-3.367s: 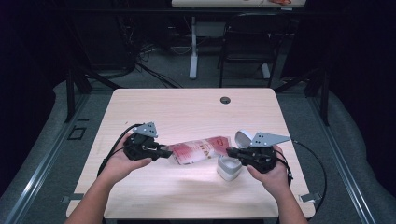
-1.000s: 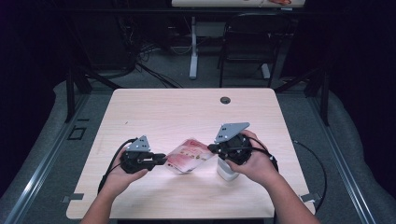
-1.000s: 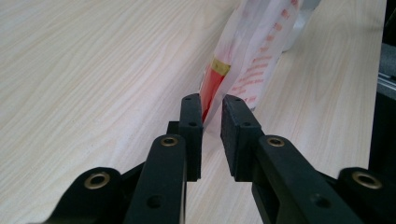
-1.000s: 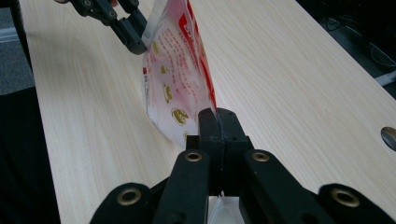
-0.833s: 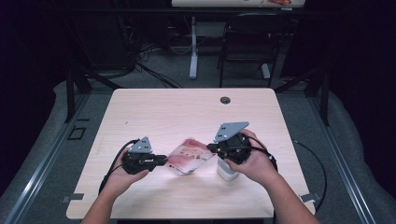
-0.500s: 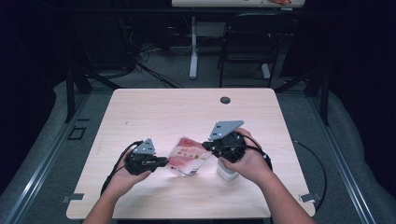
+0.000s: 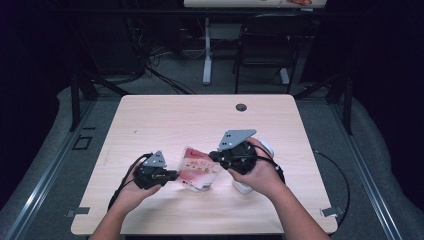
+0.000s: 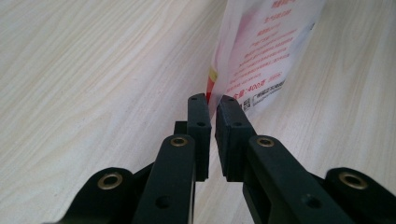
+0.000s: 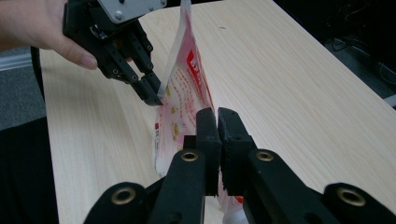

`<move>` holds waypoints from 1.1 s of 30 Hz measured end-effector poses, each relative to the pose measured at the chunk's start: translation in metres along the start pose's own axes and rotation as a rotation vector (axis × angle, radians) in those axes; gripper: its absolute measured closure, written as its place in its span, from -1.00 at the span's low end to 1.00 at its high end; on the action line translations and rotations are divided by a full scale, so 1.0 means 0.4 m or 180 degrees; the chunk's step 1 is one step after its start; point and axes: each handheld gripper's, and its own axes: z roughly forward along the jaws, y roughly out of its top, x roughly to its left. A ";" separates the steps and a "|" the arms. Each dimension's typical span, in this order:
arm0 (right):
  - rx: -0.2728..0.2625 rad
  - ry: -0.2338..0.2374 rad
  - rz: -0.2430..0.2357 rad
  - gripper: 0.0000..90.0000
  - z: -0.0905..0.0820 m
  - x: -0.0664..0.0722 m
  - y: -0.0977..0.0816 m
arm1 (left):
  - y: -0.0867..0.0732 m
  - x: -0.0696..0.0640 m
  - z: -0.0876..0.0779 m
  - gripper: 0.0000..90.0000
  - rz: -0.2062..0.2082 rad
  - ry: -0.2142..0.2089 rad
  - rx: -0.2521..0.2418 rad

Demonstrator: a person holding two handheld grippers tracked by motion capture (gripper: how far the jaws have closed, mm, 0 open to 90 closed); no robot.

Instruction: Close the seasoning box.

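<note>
You've got the pouch (image 7: 199, 170) upright between both tongs, left tongs (image 8: 213, 103) and right tongs (image 9: 216, 116) each clamped on opposite edges.

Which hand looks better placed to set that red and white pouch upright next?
Probably the right: its gripper pinches the pouch along its raised edge, so it can steer. The left gripper grips only a low corner.

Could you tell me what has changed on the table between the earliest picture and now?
The red-and-white pouch, first lying flat, now stands upright, pinched at opposite edges by the left hand-held gripper and the right hand-held gripper, which moved closer together. The white container stayed put.
</note>
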 end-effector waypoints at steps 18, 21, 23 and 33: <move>-0.0264 0.0162 0.0173 0.65 -0.001 0.000 0.002 | -0.012 -0.001 -0.040 0.50 -0.0061 -0.0104 -0.0172; -0.0315 0.0144 0.0189 0.58 -0.005 0.002 0.004 | -0.018 0.001 -0.045 0.43 -0.0098 -0.0112 -0.0198; -0.0382 0.0157 0.0235 0.57 -0.011 0.000 0.003 | -0.022 0.001 -0.047 0.39 -0.0113 -0.0107 -0.0199; -0.0603 0.0062 0.0458 0.54 -0.063 -0.033 -0.015 | -0.034 0.005 -0.058 0.27 -0.0179 -0.0065 -0.0236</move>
